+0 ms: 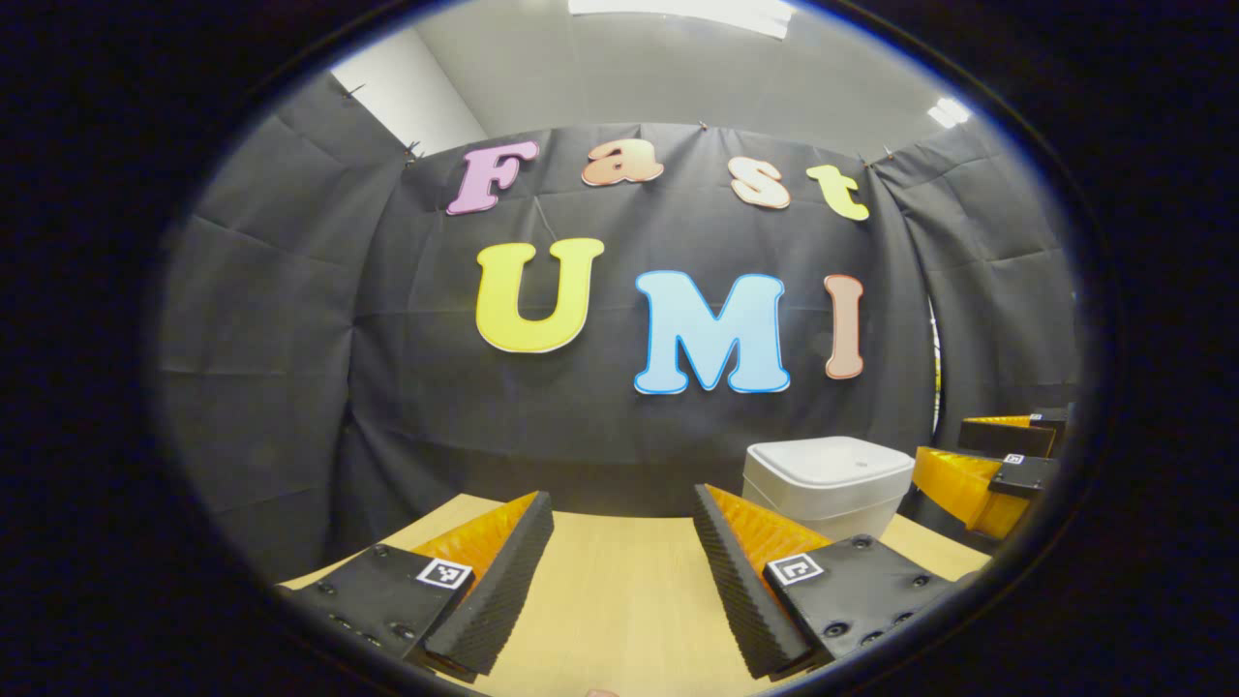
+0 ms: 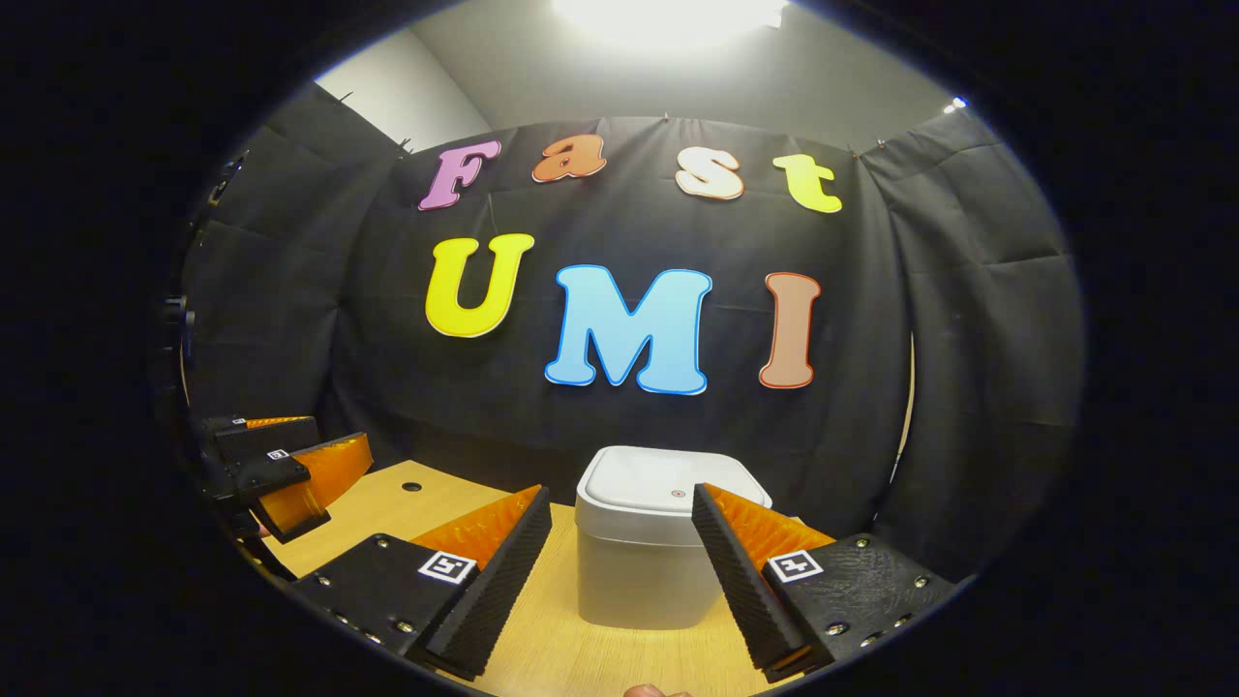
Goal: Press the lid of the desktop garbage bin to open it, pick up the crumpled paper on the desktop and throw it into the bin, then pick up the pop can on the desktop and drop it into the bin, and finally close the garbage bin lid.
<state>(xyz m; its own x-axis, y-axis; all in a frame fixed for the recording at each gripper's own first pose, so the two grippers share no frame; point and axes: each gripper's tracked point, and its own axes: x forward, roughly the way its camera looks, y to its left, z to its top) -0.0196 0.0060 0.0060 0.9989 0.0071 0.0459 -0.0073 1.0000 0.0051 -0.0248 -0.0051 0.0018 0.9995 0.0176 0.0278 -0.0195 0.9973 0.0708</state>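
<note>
A black cloth wall closes off the back of the booth, and in front of it runs a pale wooden table (image 2: pixel 619 658). The bin (image 2: pixel 644 557) stands near the table's back edge, toward its right end, close to the cloth. In the right gripper view it sits straight ahead, framed between the fingers of the right gripper (image 2: pixel 619 571), whose jaws are spread wide with nothing in them. The left gripper (image 1: pixel 619 571) is likewise wide open and empty over bare table; from it the bin shows off to the right, with the other gripper just beyond.

The lid (image 2: pixel 668 484) looks shut, so the step in hand is judged to be the opening press. To do it well, the right gripper should probably come over the top and push one fingertip straight down on the lid, near the small red mark toward its front edge, then lift off cleanly so the lid can spring. Pushing at a slant could shove the light bin toward the wall.

The bin is a white, squarish tub with rounded corners, and the lid is a flat, shallow-dished top set within a raised rim. Neither paper nor can is placed here.
</note>
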